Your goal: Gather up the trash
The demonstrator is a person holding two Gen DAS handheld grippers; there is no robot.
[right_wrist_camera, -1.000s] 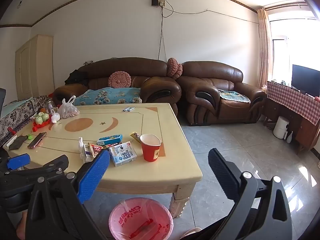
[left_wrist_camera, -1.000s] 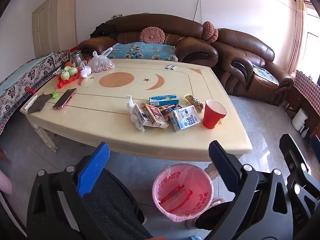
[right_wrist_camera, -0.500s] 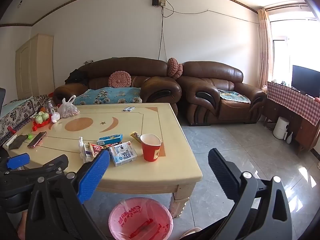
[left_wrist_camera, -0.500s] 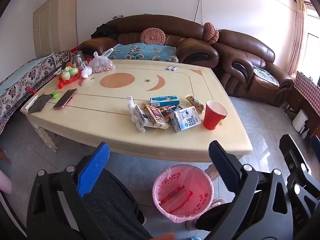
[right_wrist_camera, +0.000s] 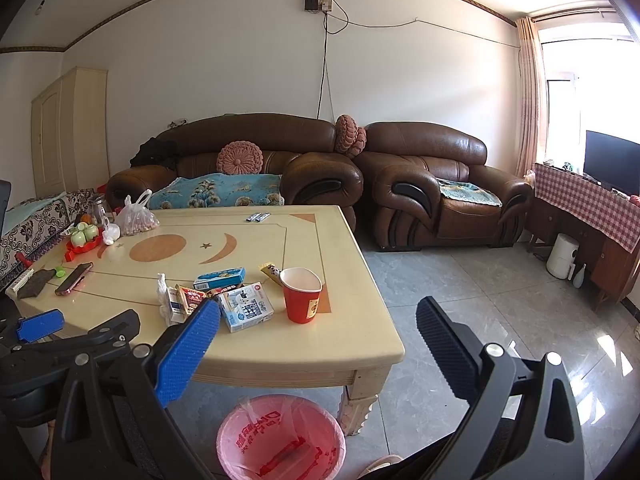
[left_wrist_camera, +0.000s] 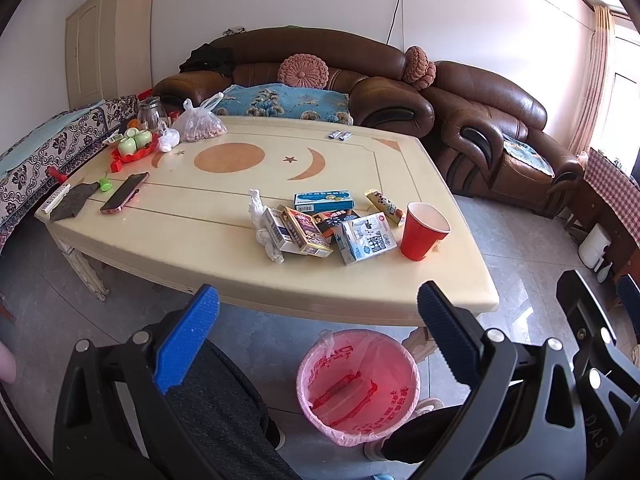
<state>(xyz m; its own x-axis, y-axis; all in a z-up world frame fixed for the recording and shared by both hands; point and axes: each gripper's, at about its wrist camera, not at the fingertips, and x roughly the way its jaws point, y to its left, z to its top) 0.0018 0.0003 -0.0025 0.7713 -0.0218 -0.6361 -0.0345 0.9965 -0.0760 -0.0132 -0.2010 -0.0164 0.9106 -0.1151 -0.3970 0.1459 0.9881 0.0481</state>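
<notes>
On the surface (left_wrist_camera: 208, 236), near its front edge, sits a little heap of trash: a red cup (left_wrist_camera: 422, 231), a milk carton (left_wrist_camera: 366, 238) just beside the cup, some small boxes (left_wrist_camera: 298, 230) touching each other, a blue box (left_wrist_camera: 324, 201) behind them, a snack wrapper (left_wrist_camera: 384, 202) behind the cup, and a crumpled white tissue (left_wrist_camera: 260, 224) at the far side of the boxes from the cup. Below the front edge of the surface, on the floor, stands a pink bin (left_wrist_camera: 358, 386) with a pink bag in it. Both grippers hang in front of the surface, over the floor. The left hand-held gripper (left_wrist_camera: 316, 340) has its jaws wide apart and holds nothing. The right hand-held gripper (right_wrist_camera: 318, 344) is spread wide too, with nothing in it. Farther back on the surface lie a phone (left_wrist_camera: 125, 193) and a bag of nuts (left_wrist_camera: 199, 125).
</notes>
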